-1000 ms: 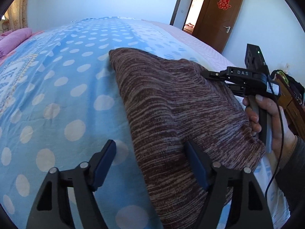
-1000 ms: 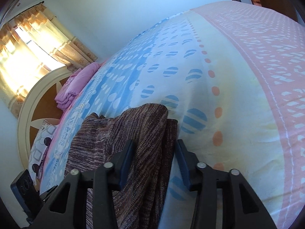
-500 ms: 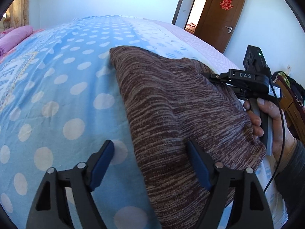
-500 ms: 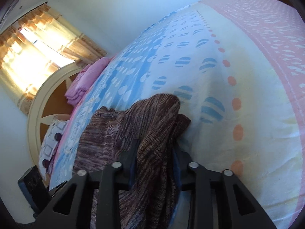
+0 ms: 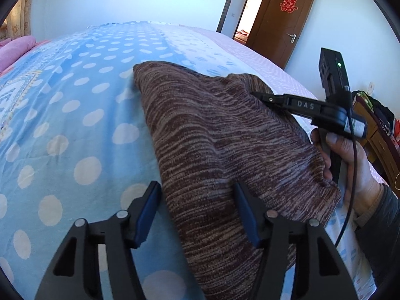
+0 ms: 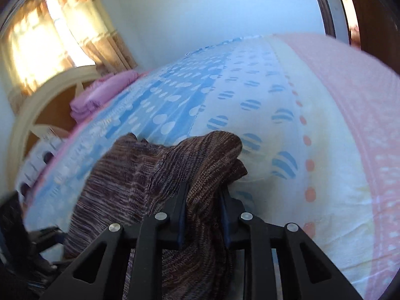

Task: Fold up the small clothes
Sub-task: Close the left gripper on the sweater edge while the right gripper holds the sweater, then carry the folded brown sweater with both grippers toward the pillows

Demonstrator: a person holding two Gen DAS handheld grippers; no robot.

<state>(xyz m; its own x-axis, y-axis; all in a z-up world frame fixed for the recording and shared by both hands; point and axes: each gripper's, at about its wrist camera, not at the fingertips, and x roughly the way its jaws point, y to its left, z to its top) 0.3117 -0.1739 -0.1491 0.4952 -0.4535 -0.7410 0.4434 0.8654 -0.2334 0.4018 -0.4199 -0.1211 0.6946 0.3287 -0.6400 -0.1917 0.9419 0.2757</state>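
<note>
Brown marled knit fills the gap between the jaws of the right gripper (image 6: pixel 202 207), which are clamped on a bunched fold of the sweater (image 5: pixel 225 150); the cloth rises in a hump just ahead of the blue pads and drapes down over the black frame toward the camera. Seen from the left wrist view, that same gripper bites the far right edge of the garment, and the person's right hand (image 5: pixel 350 165) wraps the handle below it, with a thin black cable hanging past the wrist.

Jaws of the left gripper (image 5: pixel 197 212) stand wide apart, holding nothing. Its left pad sits over the sheet just beside the sweater's near left edge, while its right pad lies over the knit itself; whether either pad touches is hard to tell.

Spread beneath is the bed (image 5: pixel 62 115), covered in a blue sheet with pale dots that turns cream and then pink toward the right side. A folded pink blanket (image 6: pixel 100 95) rests at the head end by the curved headboard (image 6: pixel 30 110). Behind stand a sunlit curtain (image 6: pixel 75 25) and a brown door (image 5: pixel 282 20) bearing a red paper ornament.
</note>
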